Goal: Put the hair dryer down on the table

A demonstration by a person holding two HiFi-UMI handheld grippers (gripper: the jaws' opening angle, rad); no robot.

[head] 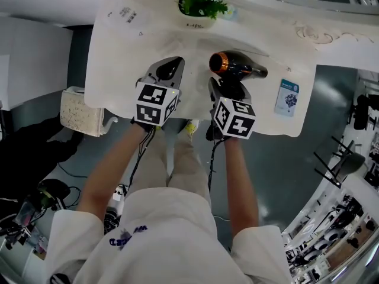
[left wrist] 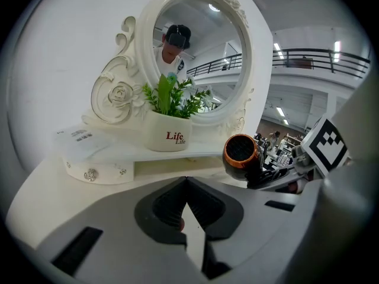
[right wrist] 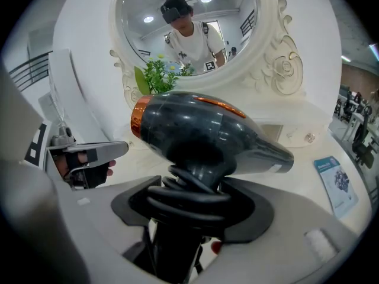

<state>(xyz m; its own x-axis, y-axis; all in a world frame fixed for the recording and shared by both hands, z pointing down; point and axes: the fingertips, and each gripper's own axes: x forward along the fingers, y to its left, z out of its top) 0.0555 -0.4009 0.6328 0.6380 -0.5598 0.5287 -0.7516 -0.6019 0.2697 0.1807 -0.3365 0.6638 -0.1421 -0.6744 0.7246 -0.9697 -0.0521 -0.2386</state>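
Observation:
A black hair dryer (head: 237,64) with an orange rim is over the white dressing table (head: 260,108), its barrel lying crosswise with the orange end to the left. My right gripper (head: 228,87) is shut on its handle, which has the black cord wound round it (right wrist: 189,194). The dryer's body (right wrist: 201,132) fills the right gripper view, just above the gripper (right wrist: 192,188). I cannot tell whether it touches the tabletop. My left gripper (head: 167,70) hovers beside it on the left, jaws closed together with nothing between them (left wrist: 186,182). The dryer's orange end (left wrist: 241,152) shows at its right.
A potted green plant (head: 195,7) stands at the back in front of an oval mirror (left wrist: 195,52). A blue card (head: 288,96) lies at the table's right, a white paper (head: 124,13) at the back left. A woven box (head: 83,112) sits off the table's left edge.

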